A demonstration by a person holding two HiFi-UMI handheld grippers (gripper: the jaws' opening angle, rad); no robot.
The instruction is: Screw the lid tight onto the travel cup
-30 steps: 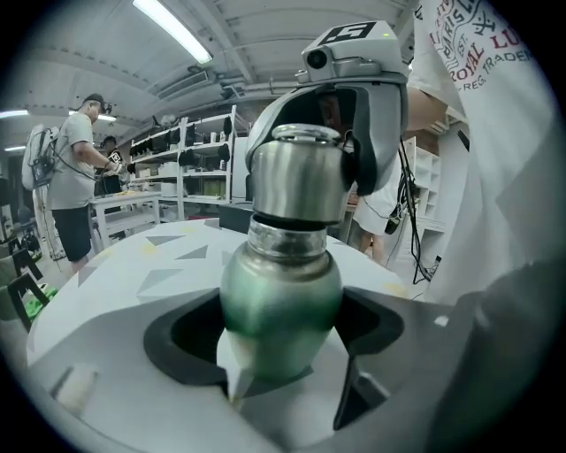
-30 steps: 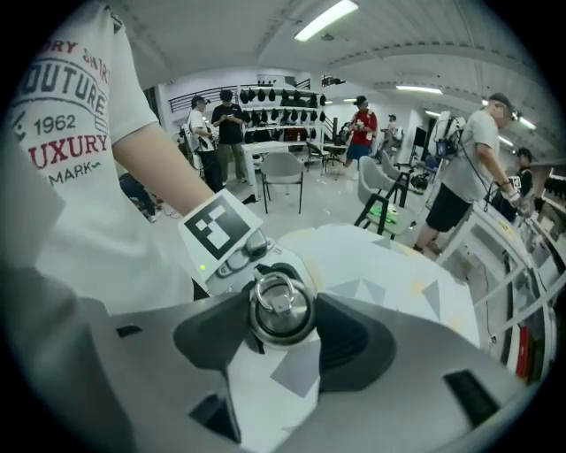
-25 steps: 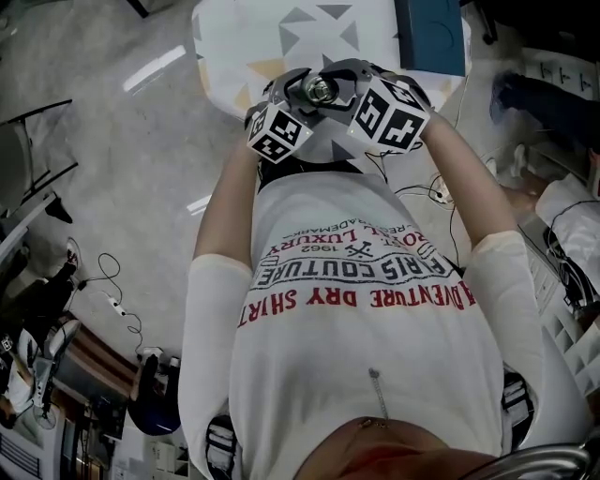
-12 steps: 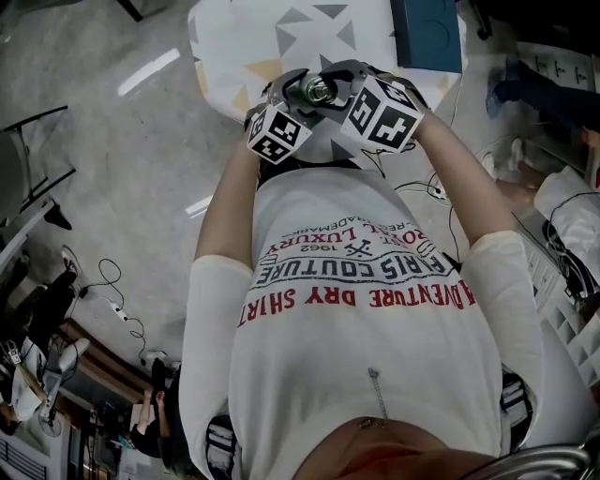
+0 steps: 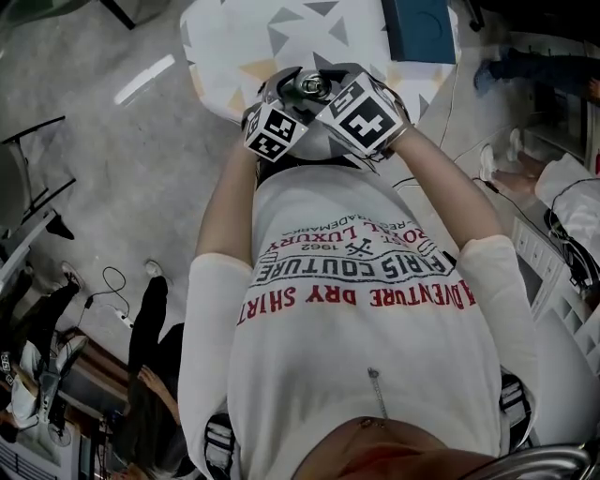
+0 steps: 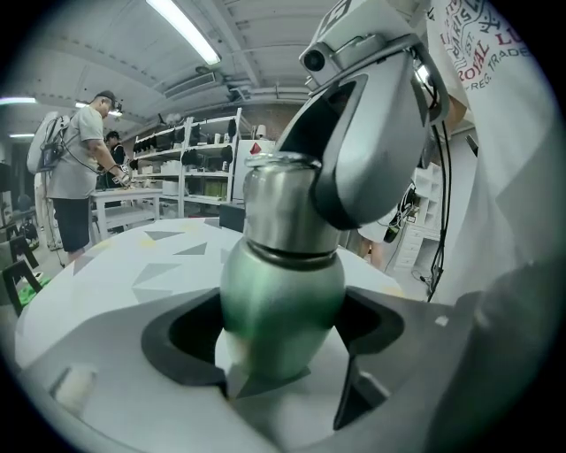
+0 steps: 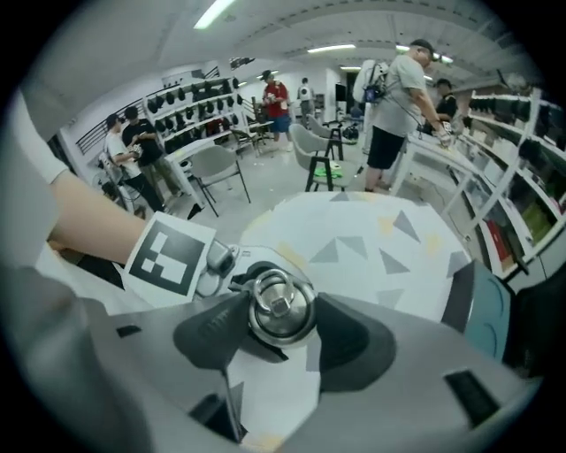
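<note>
The travel cup has a green body (image 6: 281,292) and a steel lid (image 6: 279,199) with a ring on top (image 7: 281,303). I hold it in the air in front of the table, between both grippers. My left gripper (image 6: 281,341) is shut on the green body, one dark pad on each side. My right gripper (image 7: 281,311) comes from above, its dark pads pressed against both sides of the lid's rim. In the head view the lid (image 5: 310,86) shows between the left gripper's marker cube (image 5: 275,131) and the right one's (image 5: 362,116). The cup's base is hidden.
Just beyond the cup stands a table with a white cloth printed with triangles (image 5: 234,37). A teal box (image 5: 419,28) sits at its far right. Several people stand by shelves and benches (image 7: 393,106). Cables lie on the floor (image 5: 117,291).
My right gripper's marker cube has turned and shifted left about the lid. Both grippers and the cup sit slightly higher in the head view. A person has appeared at the lower left.
</note>
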